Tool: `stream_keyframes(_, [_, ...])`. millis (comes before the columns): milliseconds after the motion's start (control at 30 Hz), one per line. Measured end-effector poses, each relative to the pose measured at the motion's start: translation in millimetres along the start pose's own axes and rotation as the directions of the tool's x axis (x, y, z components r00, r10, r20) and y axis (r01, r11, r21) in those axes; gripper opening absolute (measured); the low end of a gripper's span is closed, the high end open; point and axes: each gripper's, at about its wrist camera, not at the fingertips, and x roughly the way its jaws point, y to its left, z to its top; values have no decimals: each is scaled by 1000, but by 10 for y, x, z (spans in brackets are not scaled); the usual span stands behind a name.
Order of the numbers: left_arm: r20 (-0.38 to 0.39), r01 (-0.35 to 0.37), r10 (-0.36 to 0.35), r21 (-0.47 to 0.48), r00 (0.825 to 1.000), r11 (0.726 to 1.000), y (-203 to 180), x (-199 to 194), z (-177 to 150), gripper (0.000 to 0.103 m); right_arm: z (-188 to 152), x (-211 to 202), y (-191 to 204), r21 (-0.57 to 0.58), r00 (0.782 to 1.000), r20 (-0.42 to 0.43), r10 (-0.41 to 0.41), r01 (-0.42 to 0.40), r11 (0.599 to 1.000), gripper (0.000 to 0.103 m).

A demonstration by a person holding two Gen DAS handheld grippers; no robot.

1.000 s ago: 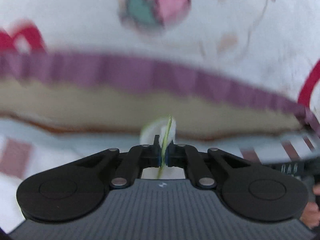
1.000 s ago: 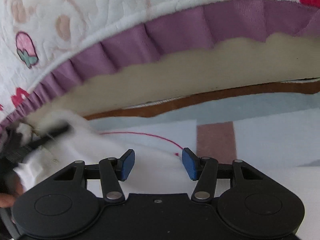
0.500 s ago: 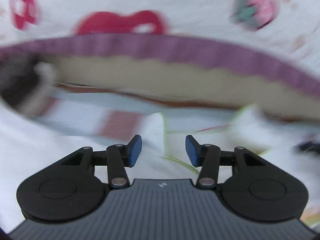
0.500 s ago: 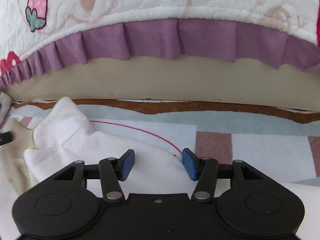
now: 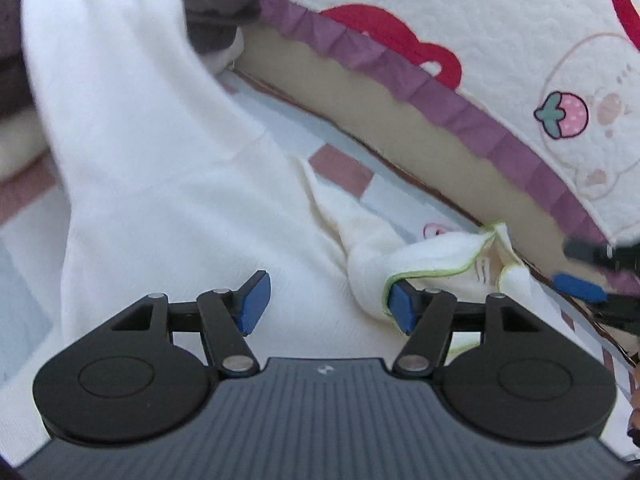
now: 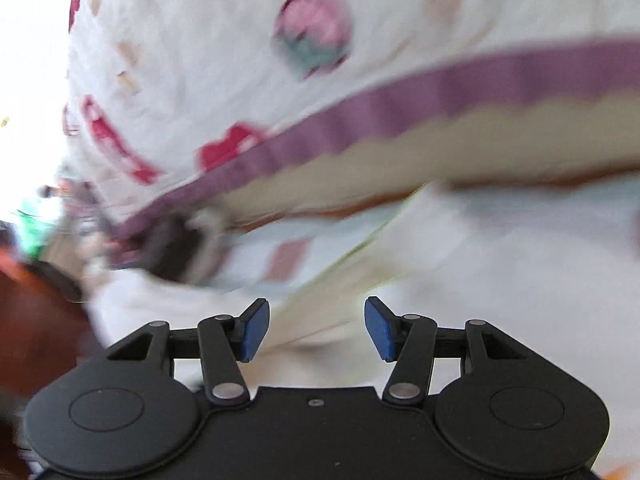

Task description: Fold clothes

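A white quilt (image 5: 500, 40) with a purple ruffle and strawberry prints hangs over the checked sheet (image 5: 344, 168) I work on. My left gripper (image 5: 326, 305) has just been opening; its jaws stand apart with nothing pinched, above the white garment (image 5: 168, 184), whose green-edged fold (image 5: 436, 256) lies just at two o'clock. At three o'clock there, my right gripper's blue pad shows. In its own blurred view my right gripper (image 6: 316, 326) is spread wide too, apparently empty, over the same cloth.
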Motion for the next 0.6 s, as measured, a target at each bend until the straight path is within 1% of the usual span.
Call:
stream_keyframes(33, [-11, -2, 2, -10, 1000, 1000, 12, 37, -22, 62, -27, 103, 57, 34, 999, -35, 40, -38, 999, 63])
stream_keyframes(67, [-22, -4, 3, -21, 1000, 1000, 24, 74, -45, 62, -61, 241, 110, 72, 996, -73, 57, -52, 996, 70])
stream_keyframes(200, [-25, 28, -30, -44, 999, 999, 73, 57, -63, 62, -209, 749, 165, 189, 988, -148, -46, 74, 979, 71])
stream_keyframes(233, [-26, 32, -33, -47, 999, 998, 77, 54, -60, 62, -235, 871, 171, 197, 985, -160, -67, 98, 975, 71])
stream_keyframes(267, [-8, 42, -43, -47, 999, 998, 92, 21, -31, 62, -260, 1005, 185, 189, 982, -174, -73, 106, 976, 68])
stream_keyframes(300, [10, 53, -53, -46, 999, 998, 106, -13, -1, 62, -261, 1130, 235, 137, 977, -200, -70, 98, 986, 58])
stream_keyframes(333, [28, 64, -62, -46, 998, 997, 121, -47, 28, 62, -250, 1218, 349, 35, 973, -213, -84, 94, 995, 8])
stream_keyframes(367, [46, 74, -72, -45, 996, 996, 135, -81, 58, 62, -182, 1253, 513, -103, 974, -183, -132, 115, 988, 6])
stream_keyframes(400, [63, 85, -82, -43, 995, 995, 150, -115, 87, 62, -110, 1283, 674, -235, 974, -143, -174, 137, 962, 6])
stream_keyframes(433, [107, 70, -64, -52, 992, 996, 198, -186, 137, 62, 17, 1269, 792, -329, 978, -66, -199, 167, 930, 6])
stream_keyframes(467, [151, 56, -46, -61, 987, 997, 247, -259, 188, 62, 187, 1248, 852, -386, 976, 15, -216, 204, 900, 6])
stream_keyframes(500, [186, 34, -19, -76, 982, 997, 315, -302, 243, 63, 380, 1239, 839, -381, 971, 63, -229, 236, 894, 6])
stream_keyframes(533, [179, 37, -20, -94, 984, 995, 383, -261, 293, 64, 573, 1256, 787, -360, 969, 80, -233, 246, 900, 6])
stream_keyframes(600, [164, 43, -22, -129, 986, 991, 518, -177, 391, 66, 814, 1321, 720, -367, 963, 83, -257, 269, 890, 6])
